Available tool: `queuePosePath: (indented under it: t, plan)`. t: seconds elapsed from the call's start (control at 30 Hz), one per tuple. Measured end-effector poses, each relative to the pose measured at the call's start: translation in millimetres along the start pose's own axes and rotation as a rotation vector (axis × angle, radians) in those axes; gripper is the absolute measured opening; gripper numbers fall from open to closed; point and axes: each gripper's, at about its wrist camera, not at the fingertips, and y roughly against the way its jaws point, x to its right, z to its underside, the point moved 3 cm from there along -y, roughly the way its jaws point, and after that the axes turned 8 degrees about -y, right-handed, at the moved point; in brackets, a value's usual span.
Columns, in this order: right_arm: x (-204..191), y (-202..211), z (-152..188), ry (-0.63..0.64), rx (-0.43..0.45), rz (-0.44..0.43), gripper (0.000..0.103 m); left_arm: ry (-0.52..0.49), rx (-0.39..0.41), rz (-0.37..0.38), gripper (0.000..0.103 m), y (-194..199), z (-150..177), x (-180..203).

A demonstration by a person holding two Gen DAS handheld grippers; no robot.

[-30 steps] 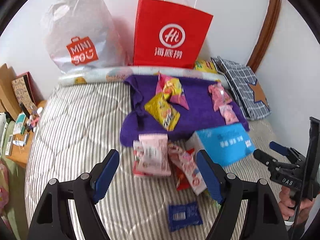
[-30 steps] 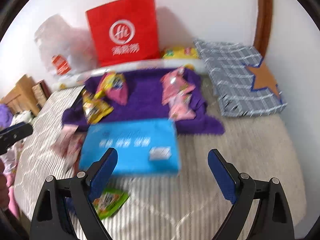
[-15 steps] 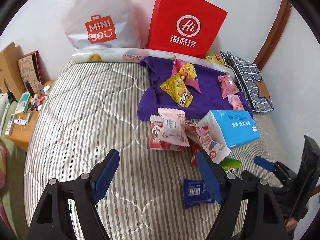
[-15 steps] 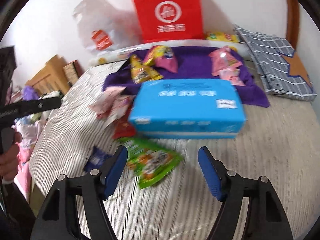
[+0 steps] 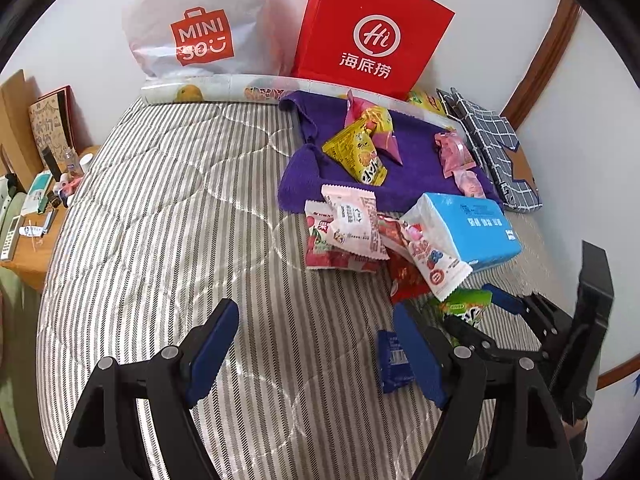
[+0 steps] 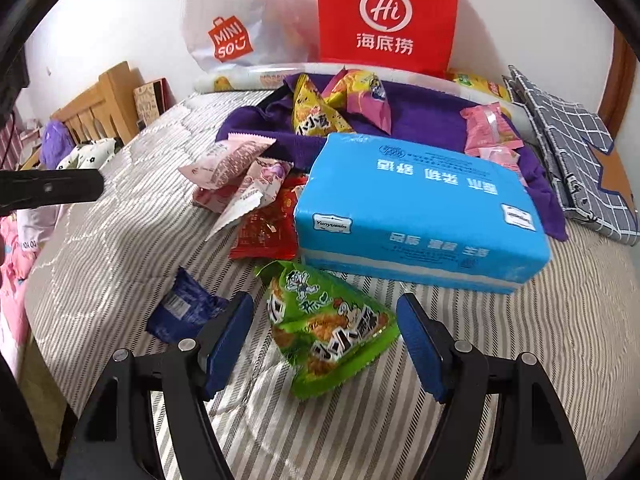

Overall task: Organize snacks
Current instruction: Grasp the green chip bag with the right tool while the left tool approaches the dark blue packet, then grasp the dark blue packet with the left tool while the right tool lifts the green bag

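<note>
The right gripper (image 6: 324,342), jaws apart, straddles the green snack packet (image 6: 328,326) near the bed's (image 6: 120,240) front edge; light, crinkly, slippery, best pinched across its puffy middle.

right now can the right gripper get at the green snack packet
Probably yes: the right gripper is open with the green snack packet lying between its fingers, nothing on top; the blue tissue pack sits just behind.

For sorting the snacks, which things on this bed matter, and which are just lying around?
Matter: green snack packet, dark blue packet, red packet, pink-and-white packets, yellow packet.
Lying around: blue tissue pack, purple towel, red paper bag, Miniso bag, checked cloth.
</note>
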Motion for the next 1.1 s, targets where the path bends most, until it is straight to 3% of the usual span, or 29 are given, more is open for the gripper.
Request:
queuePosePath:
  t: [0.2, 0.23, 0.47, 0.7, 1.1]
  plan:
    - [1, -12, 3, 0.033, 0.005, 0.007, 0.072, 0.008, -0.004, 0.009, 0.078, 0, 6, -1]
    - [1, -13, 4, 0.039, 0.006, 0.017, 0.066, 0.008, -0.005, 0.009, 0.078, 0, 7, 0]
    - [6, 5, 5, 0.043, 0.045, 0.008, 0.050, -0.004, -0.017, 0.012, 0.078, -4, 15, 11]
    - [22, 34, 14, -0.004, 0.085, 0.034, 0.048, -0.030, -0.060, 0.031, 0.078, -22, 29, 33]
    - [89, 71, 37, -0.120, 0.116, 0.142, 0.048, -0.048, -0.143, 0.102, 0.078, -57, 47, 78]
